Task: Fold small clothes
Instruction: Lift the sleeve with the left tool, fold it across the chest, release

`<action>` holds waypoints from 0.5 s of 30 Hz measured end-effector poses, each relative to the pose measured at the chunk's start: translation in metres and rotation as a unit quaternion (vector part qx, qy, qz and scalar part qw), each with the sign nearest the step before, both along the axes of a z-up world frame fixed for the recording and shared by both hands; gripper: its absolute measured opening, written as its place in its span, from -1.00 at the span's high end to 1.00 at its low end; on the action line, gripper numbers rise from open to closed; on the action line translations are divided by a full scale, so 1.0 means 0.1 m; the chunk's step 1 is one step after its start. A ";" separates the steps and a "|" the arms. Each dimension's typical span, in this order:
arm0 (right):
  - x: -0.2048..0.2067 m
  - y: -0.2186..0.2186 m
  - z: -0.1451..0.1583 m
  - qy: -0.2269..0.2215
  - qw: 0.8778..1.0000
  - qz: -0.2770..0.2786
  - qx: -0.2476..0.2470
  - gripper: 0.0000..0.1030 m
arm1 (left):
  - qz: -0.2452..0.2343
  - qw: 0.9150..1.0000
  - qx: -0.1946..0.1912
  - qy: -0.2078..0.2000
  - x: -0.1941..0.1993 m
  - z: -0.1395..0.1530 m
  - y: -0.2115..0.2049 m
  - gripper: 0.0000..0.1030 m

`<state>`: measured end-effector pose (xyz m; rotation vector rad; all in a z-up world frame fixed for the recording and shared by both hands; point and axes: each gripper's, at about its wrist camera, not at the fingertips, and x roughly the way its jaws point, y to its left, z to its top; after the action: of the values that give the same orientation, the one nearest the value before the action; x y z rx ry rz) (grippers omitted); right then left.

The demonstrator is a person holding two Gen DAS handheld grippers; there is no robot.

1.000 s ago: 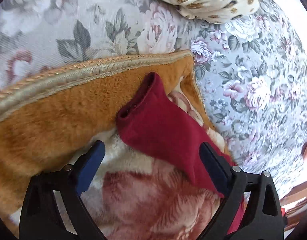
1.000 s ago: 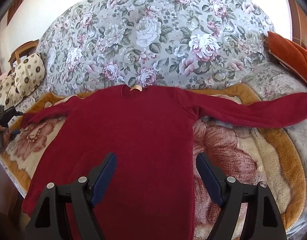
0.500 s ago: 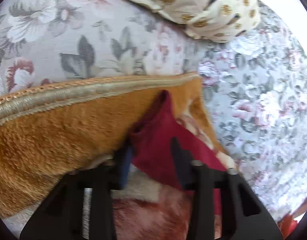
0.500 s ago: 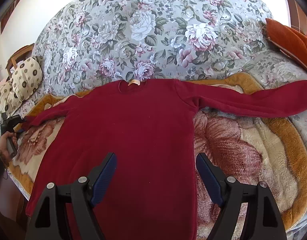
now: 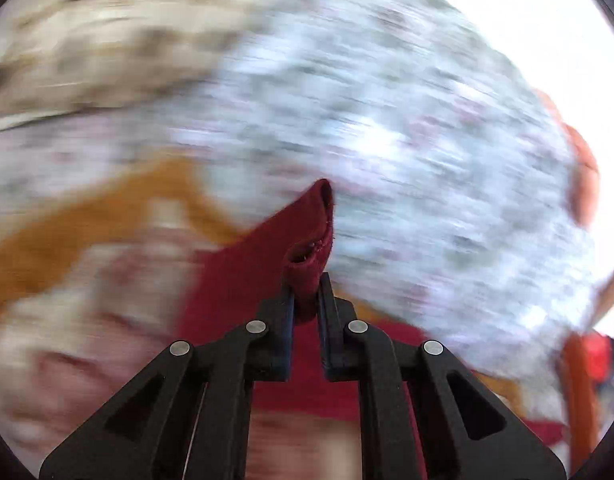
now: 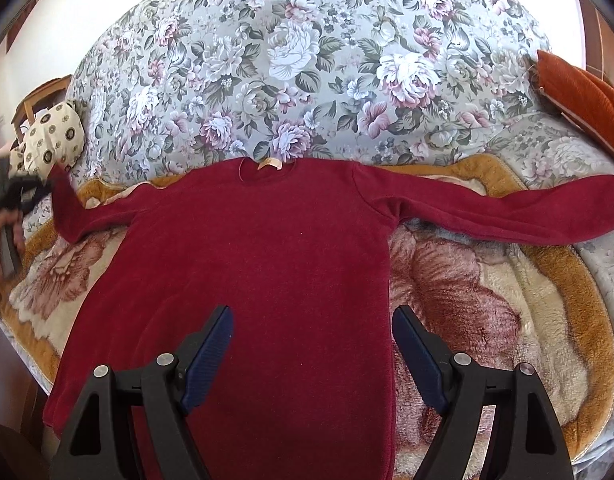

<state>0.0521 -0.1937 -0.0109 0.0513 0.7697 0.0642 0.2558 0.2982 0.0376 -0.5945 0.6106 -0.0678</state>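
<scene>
The red sweater (image 6: 267, 280) is lying spread across the plush blanket (image 6: 507, 300), taking up the middle of the bed. Bare blanket is showing to its right, below the outstretched sleeve (image 6: 507, 216). The floral bedspread (image 6: 307, 60) beyond the collar is lying open. An orange cushion (image 6: 583, 96) is crowding the far right edge, spotted pillows (image 6: 51, 132) the left.

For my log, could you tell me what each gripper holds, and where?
The left gripper pinches the red sweater by its sleeve cuff; the right gripper holds nothing.
</scene>
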 end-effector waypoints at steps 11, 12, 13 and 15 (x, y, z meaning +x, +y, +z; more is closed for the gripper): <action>-0.04 -0.03 0.00 -0.004 1.000 0.002 0.014 -0.55 | -0.172 0.983 -0.055 0.019 0.43 -0.23 -2.53 0.84; -0.05 -0.03 -0.01 -0.005 1.000 0.002 0.015 -0.55 | -0.183 0.981 -0.059 0.030 0.45 -0.31 -2.71 0.84; -0.05 -0.03 -0.01 -0.005 1.000 0.001 0.017 -0.55 | -0.190 0.979 -0.061 0.038 0.45 -0.38 -2.84 0.84; -0.05 -0.04 -0.01 -0.005 1.000 0.001 0.021 -0.55 | -0.214 0.973 -0.065 0.057 0.48 -0.54 -3.13 0.84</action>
<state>0.0472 -0.1980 -0.0122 0.0898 0.7587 0.0817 0.3040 -0.0151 -0.0165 -0.5884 0.8434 -0.4844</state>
